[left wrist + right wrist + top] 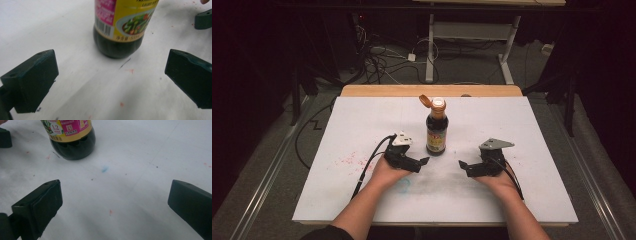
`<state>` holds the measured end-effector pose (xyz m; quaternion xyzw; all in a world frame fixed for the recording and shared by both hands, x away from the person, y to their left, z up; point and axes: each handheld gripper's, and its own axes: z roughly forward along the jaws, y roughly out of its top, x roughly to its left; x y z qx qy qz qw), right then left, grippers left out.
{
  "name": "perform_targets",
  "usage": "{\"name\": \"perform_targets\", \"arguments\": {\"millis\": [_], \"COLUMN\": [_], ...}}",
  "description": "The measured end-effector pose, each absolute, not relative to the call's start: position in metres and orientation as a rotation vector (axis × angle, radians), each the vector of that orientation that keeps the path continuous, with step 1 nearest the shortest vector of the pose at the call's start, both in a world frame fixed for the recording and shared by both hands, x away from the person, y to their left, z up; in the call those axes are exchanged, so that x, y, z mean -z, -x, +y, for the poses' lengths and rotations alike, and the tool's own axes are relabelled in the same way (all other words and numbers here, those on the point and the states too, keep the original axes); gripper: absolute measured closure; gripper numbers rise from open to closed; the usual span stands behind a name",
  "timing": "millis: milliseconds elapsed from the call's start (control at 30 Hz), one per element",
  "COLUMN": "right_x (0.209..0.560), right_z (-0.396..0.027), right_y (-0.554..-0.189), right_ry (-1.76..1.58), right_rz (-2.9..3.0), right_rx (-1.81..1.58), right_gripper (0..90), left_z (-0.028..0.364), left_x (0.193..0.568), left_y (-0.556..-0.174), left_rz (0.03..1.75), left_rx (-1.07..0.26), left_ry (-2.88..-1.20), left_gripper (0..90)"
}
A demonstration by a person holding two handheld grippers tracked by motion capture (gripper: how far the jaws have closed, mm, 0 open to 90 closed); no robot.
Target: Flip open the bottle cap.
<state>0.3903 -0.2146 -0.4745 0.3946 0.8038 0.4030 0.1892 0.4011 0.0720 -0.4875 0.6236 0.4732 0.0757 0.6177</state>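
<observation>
Bottle [436,131] stands upright on table [362,115], cap [426,101] flipped open, dark liquid inside. Left gripper [424,161] & right gripper [462,164]: jaws wide, holding nothing.

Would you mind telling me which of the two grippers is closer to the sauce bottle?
The left gripper: its open jaws sit just beside the sauce bottle, while the right gripper rests farther off.

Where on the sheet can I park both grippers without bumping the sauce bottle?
The white sheet is bare left of the left gripper, right of the right gripper, and along the far edge beside the sauce bottle. It is tighter in the middle, where both open grippers flank the bottle.
</observation>
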Motion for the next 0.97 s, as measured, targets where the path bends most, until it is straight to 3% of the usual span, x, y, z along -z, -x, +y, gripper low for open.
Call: {"name": "perform_targets", "arguments": {"millis": [700, 967], "right_x": [0.479, 0.48], "right_z": [-0.25, -0.254], "right_y": [-0.338, -0.327], "right_ry": [-1.111, -1.113], "right_rz": [2.189, 2.148], "right_rx": [-1.131, -1.148], "right_gripper": [0.4, 0.4], "left_z": [0.173, 0.177], "left_x": [0.494, 0.497], "left_y": [-0.325, -0.322], "left_rz": [1.169, 1.188], "left_rx": [-0.304, -0.349], "left_ry": [-1.338, -1.339], "left_gripper": [0.0, 0.0]}}
